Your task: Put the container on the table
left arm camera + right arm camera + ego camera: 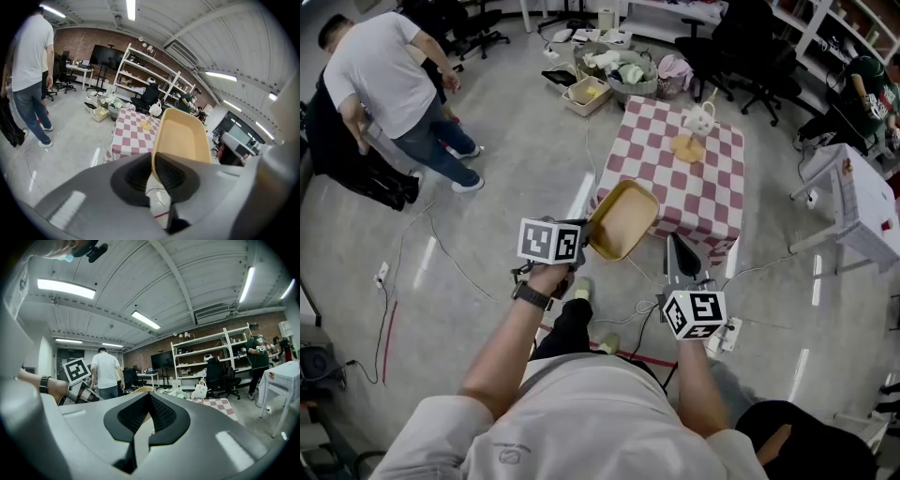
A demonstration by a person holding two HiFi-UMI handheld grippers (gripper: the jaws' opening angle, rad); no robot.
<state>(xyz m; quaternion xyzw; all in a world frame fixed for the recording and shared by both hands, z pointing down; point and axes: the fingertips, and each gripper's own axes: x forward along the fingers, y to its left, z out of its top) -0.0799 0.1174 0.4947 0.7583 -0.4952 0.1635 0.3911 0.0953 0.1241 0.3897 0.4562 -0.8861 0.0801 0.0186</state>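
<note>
Head view showed the tan container [623, 220] in the air, tipped on edge at the near corner of the checkered table [712, 192] and not resting on it. The left gripper [584, 239] had its jaws clamped on the container's rim. Just beside it the right gripper [680, 251] was pressed closed, with nothing between its jaws. A white jug [699, 119] stood on the table's far side

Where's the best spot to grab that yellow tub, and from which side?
Take the yellow tub by its thin rim at the near end, coming from the person's side, as the left gripper does. It's too wide to span, but one wall slips between the jaws.
</note>
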